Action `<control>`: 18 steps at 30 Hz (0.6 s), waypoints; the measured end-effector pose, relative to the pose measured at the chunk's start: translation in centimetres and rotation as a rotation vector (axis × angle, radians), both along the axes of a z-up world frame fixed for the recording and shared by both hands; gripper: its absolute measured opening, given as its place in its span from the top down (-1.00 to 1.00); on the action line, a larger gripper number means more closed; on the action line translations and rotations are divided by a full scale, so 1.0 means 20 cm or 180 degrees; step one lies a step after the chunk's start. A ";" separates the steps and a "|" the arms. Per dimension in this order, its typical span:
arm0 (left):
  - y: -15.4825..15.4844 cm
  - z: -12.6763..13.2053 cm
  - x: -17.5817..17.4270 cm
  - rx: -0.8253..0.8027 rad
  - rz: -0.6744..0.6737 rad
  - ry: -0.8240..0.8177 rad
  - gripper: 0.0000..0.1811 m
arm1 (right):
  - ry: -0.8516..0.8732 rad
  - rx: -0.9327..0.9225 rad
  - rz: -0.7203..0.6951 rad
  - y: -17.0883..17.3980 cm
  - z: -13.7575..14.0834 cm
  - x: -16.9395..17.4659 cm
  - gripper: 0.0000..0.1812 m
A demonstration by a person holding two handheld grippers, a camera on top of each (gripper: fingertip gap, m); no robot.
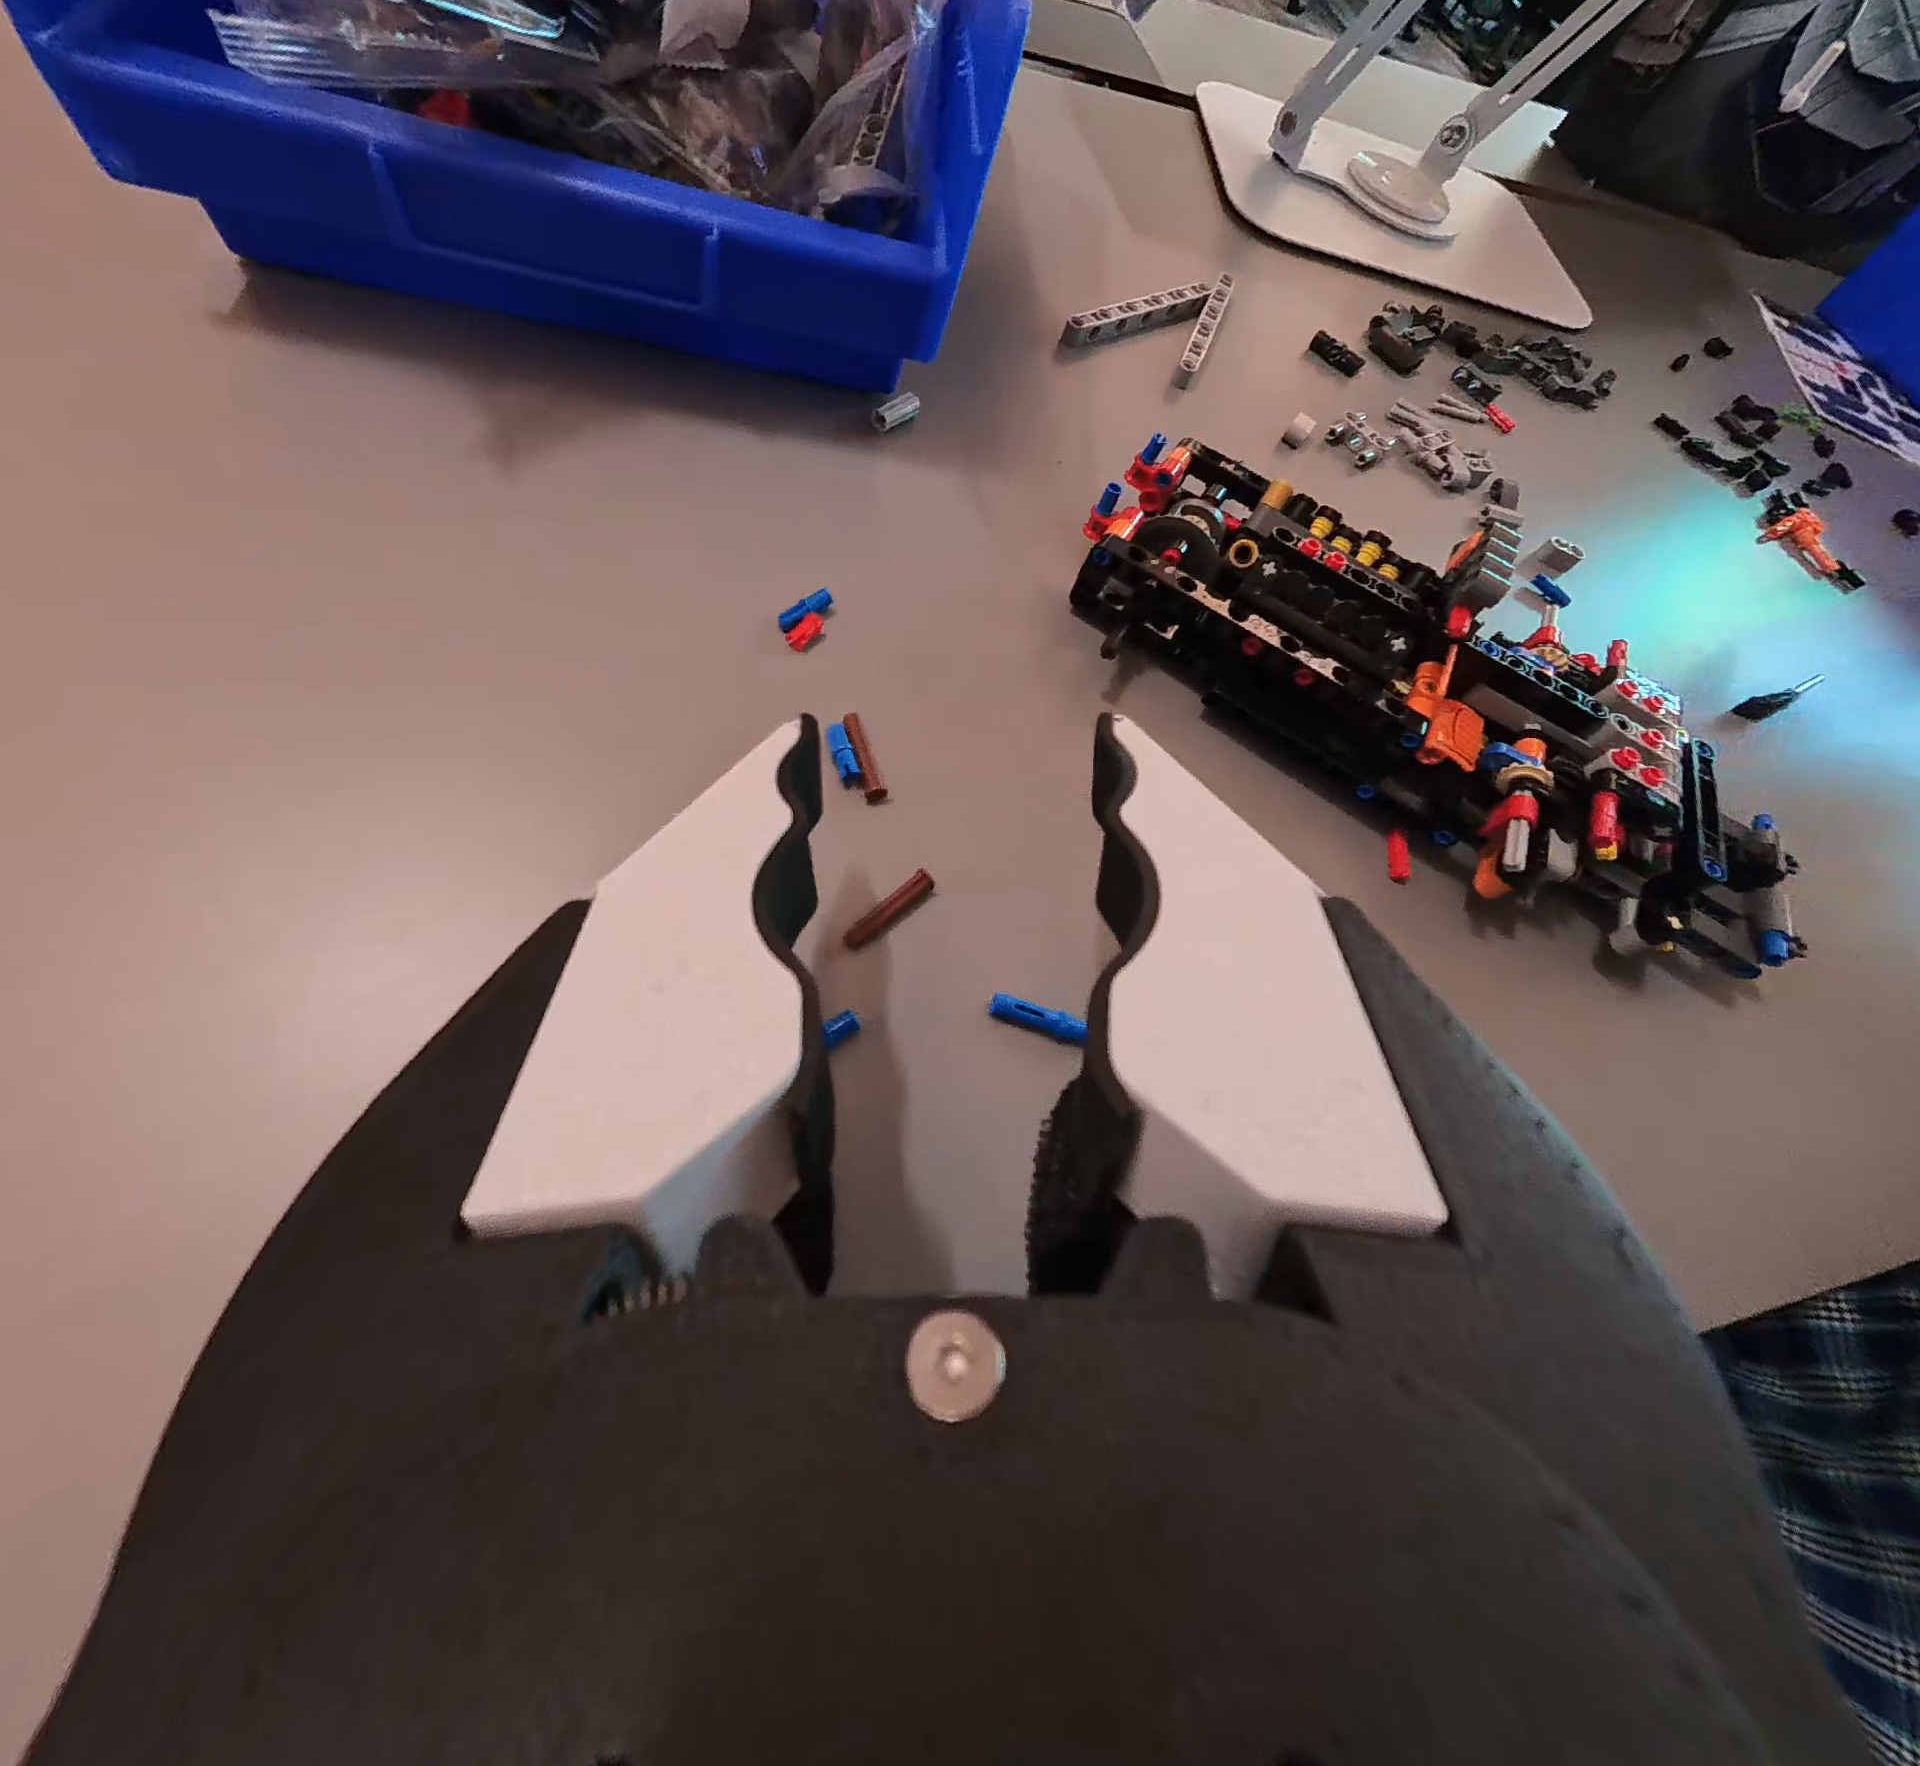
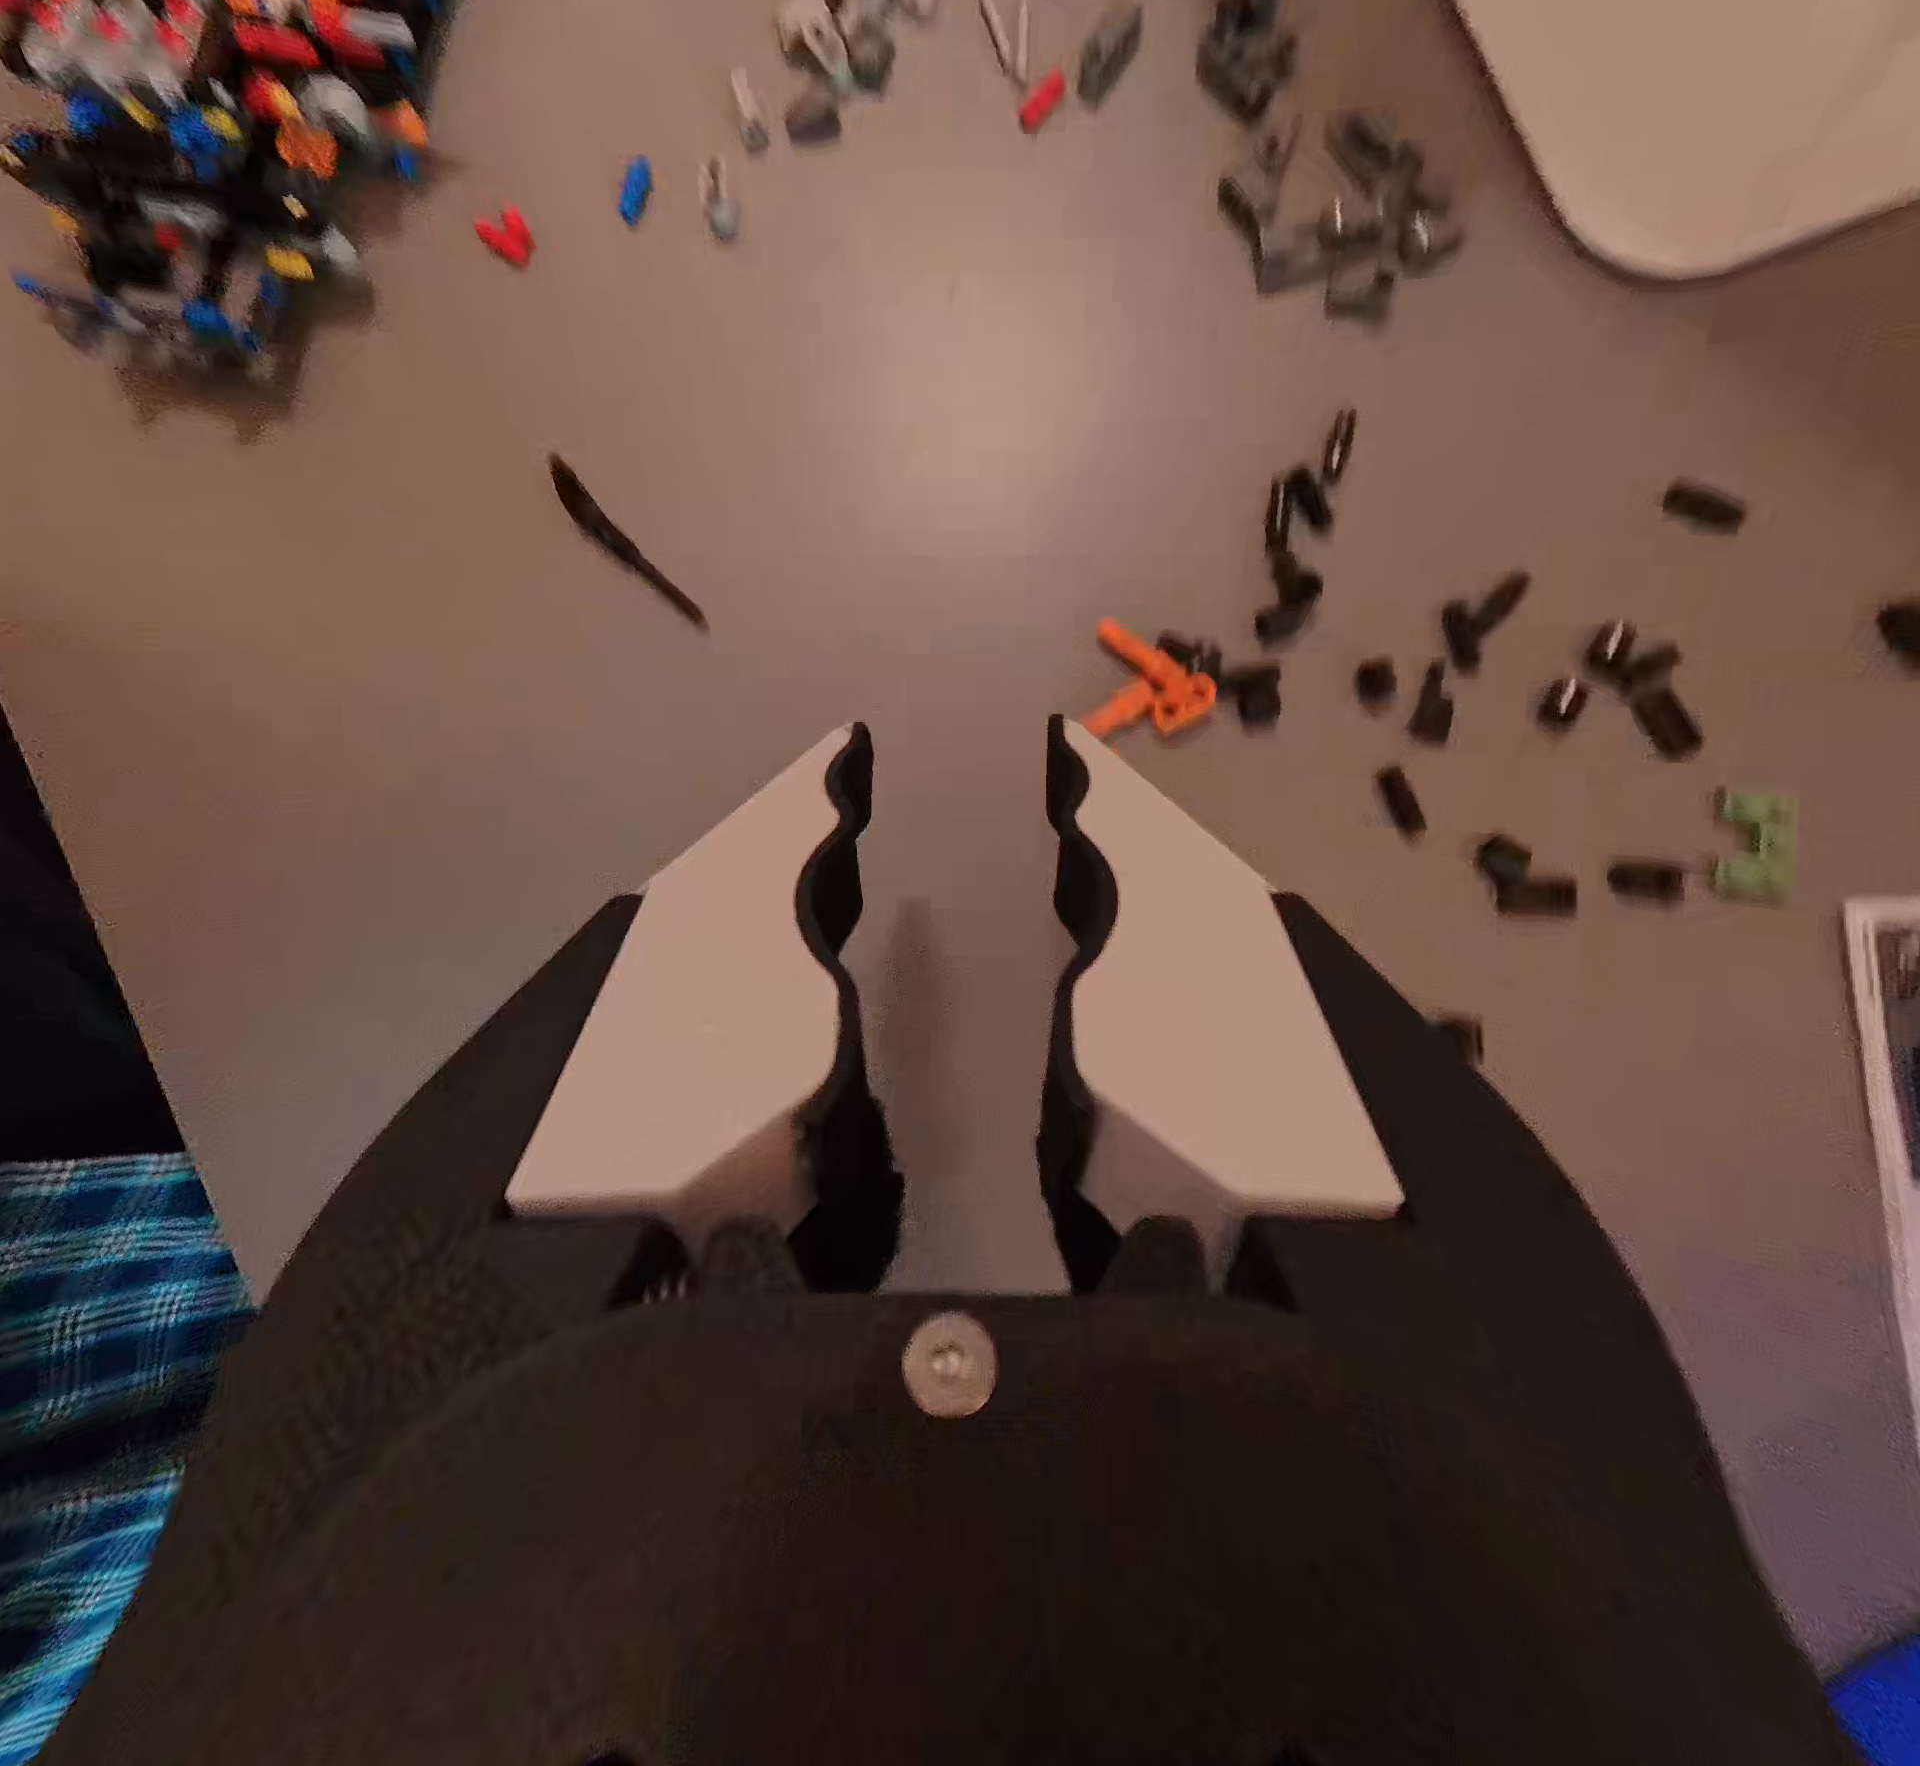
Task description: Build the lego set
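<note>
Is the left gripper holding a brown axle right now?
No, the left gripper is open and empty; the brown axle lies on the table between its fingers.

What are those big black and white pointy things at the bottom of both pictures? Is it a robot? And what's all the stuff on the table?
It isn't a robot. A person holds a grabbing tool in each hand, and each tool has a small camera looking along its two jaws. One picture is from the left gripper, the other from the right gripper. Both have their jaws open and hold nothing.

Everything lies on a grey table. The left view shows a half-built lego model, a blue bin full of plastic bags of parts, and small blue and brown pins, such as a brown pin between the jaws. The right view is blurry; it shows lots of small black pieces and an orange piece near the right jaw.
</note>
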State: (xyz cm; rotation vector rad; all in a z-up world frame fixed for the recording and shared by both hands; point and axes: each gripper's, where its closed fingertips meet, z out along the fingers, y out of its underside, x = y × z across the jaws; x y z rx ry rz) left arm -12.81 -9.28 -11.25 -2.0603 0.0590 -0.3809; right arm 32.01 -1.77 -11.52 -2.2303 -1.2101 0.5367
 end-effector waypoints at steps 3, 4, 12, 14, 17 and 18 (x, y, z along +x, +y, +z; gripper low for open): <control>0.00 0.00 0.02 -0.0005 -0.0029 0.0009 0.43 | -0.0183 -0.0013 -0.0234 -0.02 -0.07 0.13 0.66; 0.00 0.00 0.02 -0.0002 -0.0034 0.0009 0.43 | -0.0197 -0.0026 -0.0321 -0.01 -0.09 0.17 0.66; 0.01 -0.01 0.07 -0.0014 -0.0109 -0.0010 0.43 | -0.0126 0.0010 -0.0611 0.05 -0.16 0.21 0.70; 0.01 -0.02 0.08 -0.0018 -0.0125 -0.0003 0.43 | -0.0106 -0.0004 -0.0588 0.07 -0.18 0.16 0.70; 0.01 -0.01 0.08 -0.0011 -0.0119 -0.0003 0.42 | -0.0154 -0.0027 -0.0582 0.09 -0.22 0.12 0.74; 0.01 -0.01 0.07 -0.0009 -0.0115 -0.0007 0.43 | -0.0171 -0.0006 -0.0583 0.10 -0.23 0.11 0.76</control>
